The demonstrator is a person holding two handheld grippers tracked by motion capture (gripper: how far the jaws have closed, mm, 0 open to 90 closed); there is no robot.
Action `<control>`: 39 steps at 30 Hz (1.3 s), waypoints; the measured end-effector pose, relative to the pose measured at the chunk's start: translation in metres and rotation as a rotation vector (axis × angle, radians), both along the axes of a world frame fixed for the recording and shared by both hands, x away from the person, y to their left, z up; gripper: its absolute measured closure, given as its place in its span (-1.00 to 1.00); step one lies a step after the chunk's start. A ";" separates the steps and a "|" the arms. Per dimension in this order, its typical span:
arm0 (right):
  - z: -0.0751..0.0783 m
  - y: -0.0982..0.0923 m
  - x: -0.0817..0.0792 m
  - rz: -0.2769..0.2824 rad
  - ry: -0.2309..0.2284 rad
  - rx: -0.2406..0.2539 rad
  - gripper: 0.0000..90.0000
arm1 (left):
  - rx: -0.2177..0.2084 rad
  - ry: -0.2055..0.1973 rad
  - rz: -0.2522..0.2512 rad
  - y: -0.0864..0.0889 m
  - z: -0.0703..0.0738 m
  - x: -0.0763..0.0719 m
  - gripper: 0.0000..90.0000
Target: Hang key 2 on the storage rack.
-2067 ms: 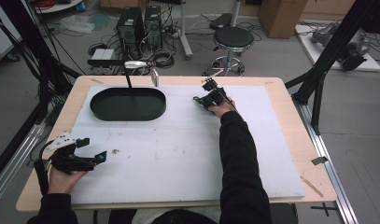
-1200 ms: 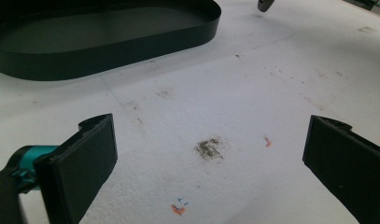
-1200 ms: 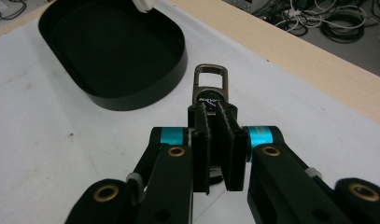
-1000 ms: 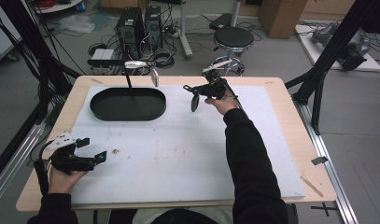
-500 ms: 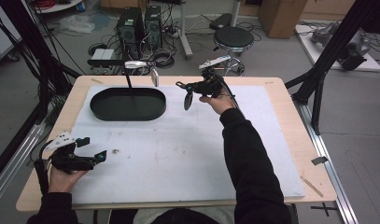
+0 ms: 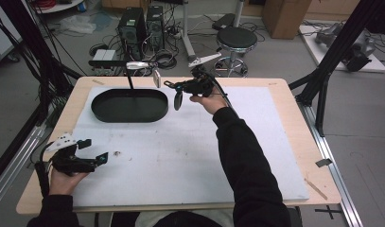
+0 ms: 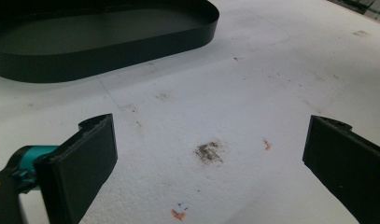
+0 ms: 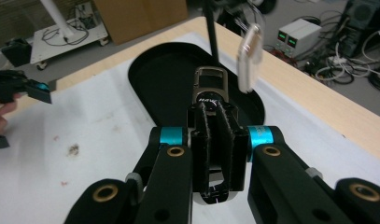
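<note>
Left gripper (image 6: 96, 150): at the near left corner of the bench (image 6: 294, 118), low over the white sheet (image 6: 180, 156); jaws spread wide, nothing between them.
Near sheet: bare apart from a grey smudge (image 7: 208, 151) and small orange and blue pen ticks; no letters among them.
Right gripper (image 8: 219, 137): raised at the far side of the bench, jaws clamped tight on a black key strap (image 8: 210, 99), metal loop end pointing ahead.
Key strap, place: off the bench, in the air beside the right end of the oval tray (image 6: 128, 121), close to the stand's hanging clip (image 6: 157, 78) but apart from it.
Tray: black, nothing inside except the stand post (image 6: 131, 80) rising from it.
Done, by judgement: strap picked up and brought up to the stand.
Left, by judgement: loop not yet hooked on the clip; final approach, hooking and release to come.
Writing: stamped letters on the strap's metal plate, perhaps starting "HAV", otherwise too small to read.
Background: lit panels on grey boxes beyond the bench, unreadable.
</note>
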State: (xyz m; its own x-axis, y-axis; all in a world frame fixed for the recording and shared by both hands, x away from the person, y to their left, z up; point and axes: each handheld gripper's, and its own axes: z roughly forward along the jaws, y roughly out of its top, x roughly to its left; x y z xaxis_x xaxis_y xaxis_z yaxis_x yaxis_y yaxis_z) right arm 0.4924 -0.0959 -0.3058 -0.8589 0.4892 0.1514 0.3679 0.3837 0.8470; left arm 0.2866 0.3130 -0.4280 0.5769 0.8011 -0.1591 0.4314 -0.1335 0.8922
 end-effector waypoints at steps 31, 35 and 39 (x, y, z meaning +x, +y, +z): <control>0.031 0.080 0.005 0.100 -0.049 -0.008 0.88 | -0.012 -0.007 0.002 0.003 0.001 0.000 -0.92; 0.033 0.091 0.006 0.111 -0.053 -0.011 0.88 | -0.018 -0.009 0.004 0.003 0.001 0.000 -0.92; 0.032 0.099 0.008 0.114 -0.050 -0.016 0.88 | -0.020 -0.009 0.003 0.003 0.001 0.000 -0.92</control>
